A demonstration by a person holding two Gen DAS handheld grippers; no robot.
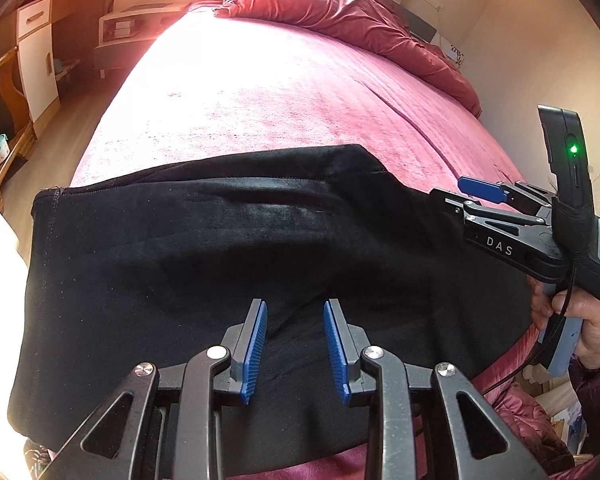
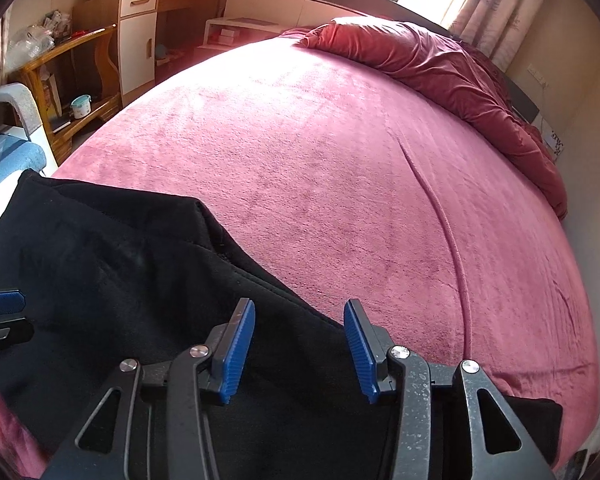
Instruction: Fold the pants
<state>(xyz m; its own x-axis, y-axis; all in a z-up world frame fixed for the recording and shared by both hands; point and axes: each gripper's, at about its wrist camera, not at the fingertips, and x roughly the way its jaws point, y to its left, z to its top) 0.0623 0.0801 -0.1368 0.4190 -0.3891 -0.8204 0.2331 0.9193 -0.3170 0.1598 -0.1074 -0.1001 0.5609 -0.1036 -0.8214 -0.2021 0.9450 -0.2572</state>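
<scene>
We start at the left gripper, low in the middle of the left wrist view: its blue pads stand apart with nothing pinched between them, hanging over the black pants, whose dark cloth fills the frame directly beneath and ahead of the fingers. The right gripper sits low in the middle of its own view, jaws also parted and clamped on nothing; its left pad is over black cloth while its right pad is over the pink bedspread, so the slanted edge of the pants passes right under the gap. In the left view that same gripper shows at the right edge of the frame, held by a hand, its tips at the right end of the garment. The pants lie on the bedspread as a broad band across the lower half of the left view, long axis running left to right in the picture, with a stitched hem at the far left and a seam line along the upper edge. We judge that the right gripper is nearer an edge it can take, while the left one is over the middle of the cloth. Beyond the pants the bed stretches to a rumpled red quilt at upper right.
</scene>
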